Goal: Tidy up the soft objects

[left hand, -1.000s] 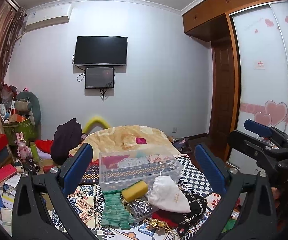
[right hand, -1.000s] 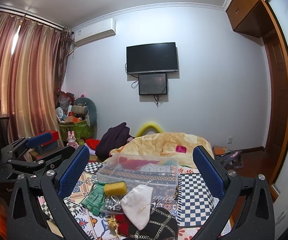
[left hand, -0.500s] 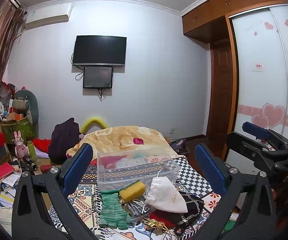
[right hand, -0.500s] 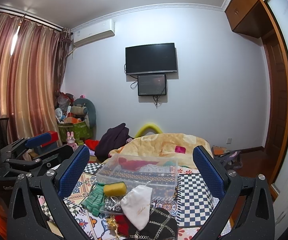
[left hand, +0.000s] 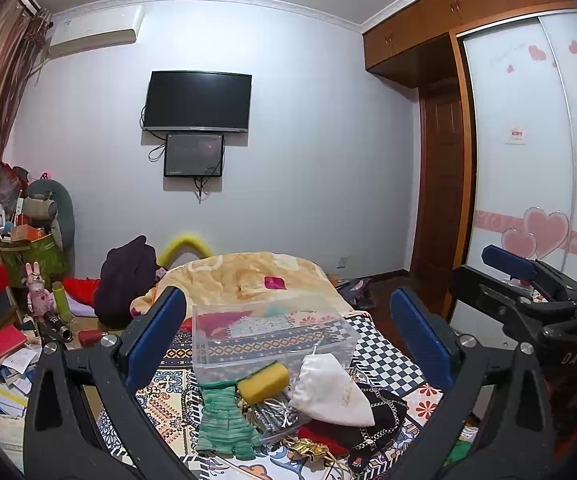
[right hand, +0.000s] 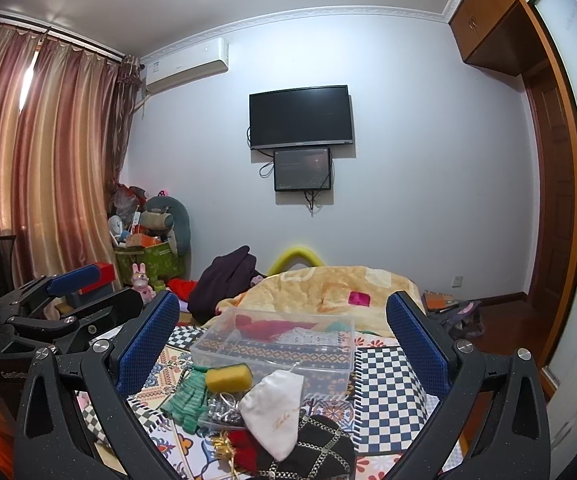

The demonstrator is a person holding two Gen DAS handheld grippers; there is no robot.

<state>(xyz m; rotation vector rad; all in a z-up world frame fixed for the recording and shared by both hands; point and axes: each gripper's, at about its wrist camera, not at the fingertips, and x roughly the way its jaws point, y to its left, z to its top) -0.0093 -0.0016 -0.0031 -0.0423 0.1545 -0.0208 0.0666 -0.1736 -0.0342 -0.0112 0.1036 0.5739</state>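
Note:
A pile of soft things lies on the patterned bedspread: a green knitted glove [left hand: 226, 416] [right hand: 187, 396], a yellow sponge [left hand: 263, 377] [right hand: 227, 377], a white drawstring pouch [left hand: 330, 392] [right hand: 274, 404], a black chain bag [left hand: 380, 404] [right hand: 312, 448] and a red cloth [left hand: 320, 438] [right hand: 244, 446]. Behind them stands a clear plastic box [left hand: 268, 334] [right hand: 280, 344]. My left gripper [left hand: 288, 332] is open and empty above the pile. My right gripper [right hand: 284, 336] is open and empty too. The right gripper shows in the left wrist view [left hand: 528, 292], and the left one in the right wrist view [right hand: 48, 312].
A beige quilt [left hand: 244, 276] covers the far end of the bed, with a dark garment [left hand: 126, 276] beside it. Clutter of books, boxes and toys [left hand: 12, 320] fills the left floor. A wardrobe [left hand: 528, 160] and door stand right. A TV [left hand: 198, 102] hangs on the wall.
Both cameras have drifted slightly; the left wrist view shifted a little so the pile sits slightly left. Both grippers stay open and nothing on the bed has moved.

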